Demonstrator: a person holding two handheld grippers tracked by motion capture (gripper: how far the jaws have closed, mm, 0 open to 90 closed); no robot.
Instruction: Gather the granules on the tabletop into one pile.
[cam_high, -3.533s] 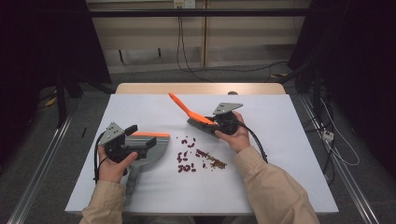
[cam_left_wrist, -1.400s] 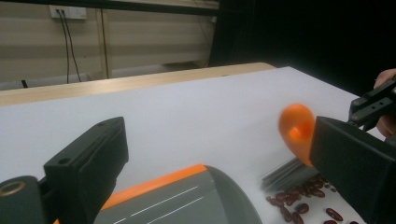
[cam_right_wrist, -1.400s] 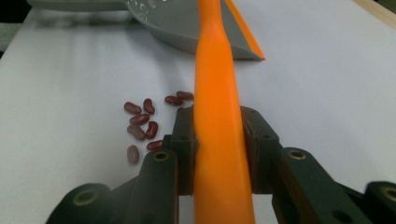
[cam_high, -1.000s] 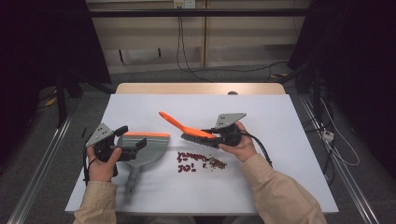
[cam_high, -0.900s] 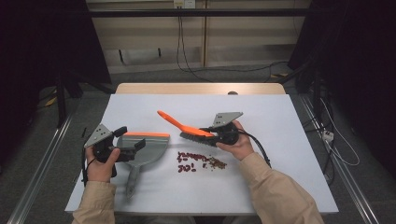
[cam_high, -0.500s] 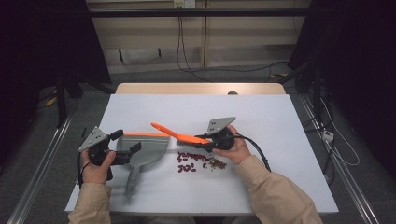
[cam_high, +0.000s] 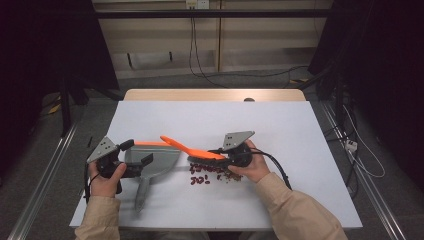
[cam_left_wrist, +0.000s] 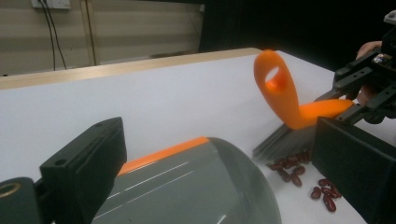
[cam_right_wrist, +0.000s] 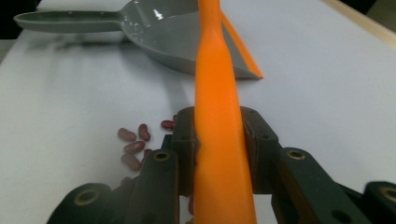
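the high view shows the whole white table (cam_high: 300, 150): the right gripper (cam_high: 231, 156) at 3 o'clock of the grey dustpan (cam_high: 152, 162), the left gripper (cam_high: 131, 165) at the pan's 9 o'clock side, red kidney beans (cam_high: 210, 175) scattered just below the brush (cam_high: 192, 149). the right gripper view shows the grip detail: both jaws clamp the orange brush handle (cam_right_wrist: 217, 116), narrowly parted around it. the left gripper view shows the handle's hanging loop (cam_left_wrist: 275, 79) and dark bristles (cam_left_wrist: 285, 140) touching the table beside the beans (cam_left_wrist: 299, 175). the left jaws stand wide, straddling the pan body (cam_left_wrist: 187, 186); whether they press on it cannot be told. the pan carries an orange lip (cam_right_wrist: 240, 46).
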